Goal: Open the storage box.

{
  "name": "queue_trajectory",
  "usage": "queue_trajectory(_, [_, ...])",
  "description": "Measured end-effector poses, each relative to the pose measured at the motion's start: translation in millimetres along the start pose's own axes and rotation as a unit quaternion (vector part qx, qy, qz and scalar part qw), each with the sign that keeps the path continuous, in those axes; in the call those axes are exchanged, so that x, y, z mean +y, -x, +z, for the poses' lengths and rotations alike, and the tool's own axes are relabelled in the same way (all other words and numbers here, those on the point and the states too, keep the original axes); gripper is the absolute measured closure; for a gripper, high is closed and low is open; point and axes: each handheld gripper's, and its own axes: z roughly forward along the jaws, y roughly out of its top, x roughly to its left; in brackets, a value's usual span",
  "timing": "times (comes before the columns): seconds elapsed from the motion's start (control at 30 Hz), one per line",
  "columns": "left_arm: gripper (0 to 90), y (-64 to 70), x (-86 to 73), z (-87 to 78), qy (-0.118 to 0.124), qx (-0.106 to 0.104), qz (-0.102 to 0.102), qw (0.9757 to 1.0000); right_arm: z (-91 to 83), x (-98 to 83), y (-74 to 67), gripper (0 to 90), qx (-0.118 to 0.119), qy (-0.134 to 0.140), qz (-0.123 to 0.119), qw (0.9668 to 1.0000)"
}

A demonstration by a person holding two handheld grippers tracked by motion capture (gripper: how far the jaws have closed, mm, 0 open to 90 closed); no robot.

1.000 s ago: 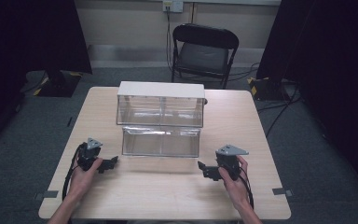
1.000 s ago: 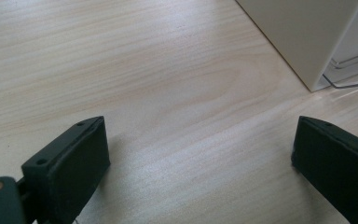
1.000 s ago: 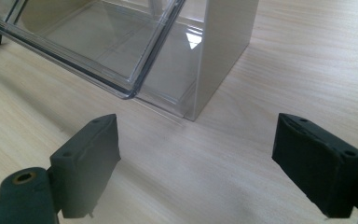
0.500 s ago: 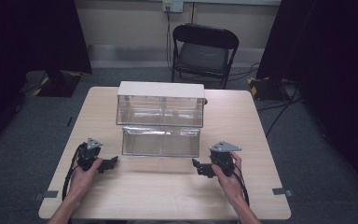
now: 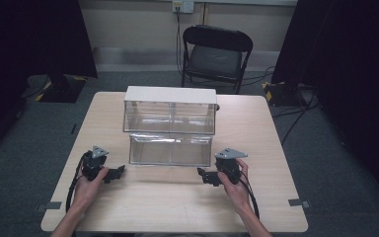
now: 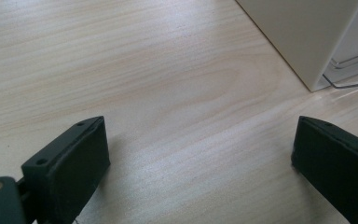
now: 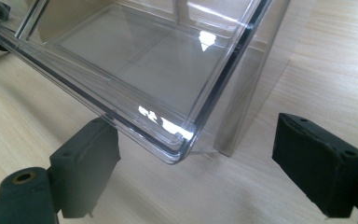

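Showing clear drawer [image 7: 135, 60] corner, right gripper [image 7: 196, 163] view

Clear plastic drawer [image 5: 170, 149] — pulled out, empty, mid-table.

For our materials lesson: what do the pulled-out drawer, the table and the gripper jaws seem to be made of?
Drawer: clear glossy plastic, seemingly; it is see-through with bright glints. Table: pale wood or wood-look laminate, with printed-looking grain lines. Right gripper jaws: matte black, likely plastic or rubber, with no shine.
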Motion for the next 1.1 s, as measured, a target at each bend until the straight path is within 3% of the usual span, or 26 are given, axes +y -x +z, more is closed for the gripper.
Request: queue_trajectory(1.1, [3.5,0.0,-0.1,-0.1,0.0,0.0,0.0,1.0,0.1,1.5,-7.6,13.9,0.0,0.01,-0.007,0.9999])
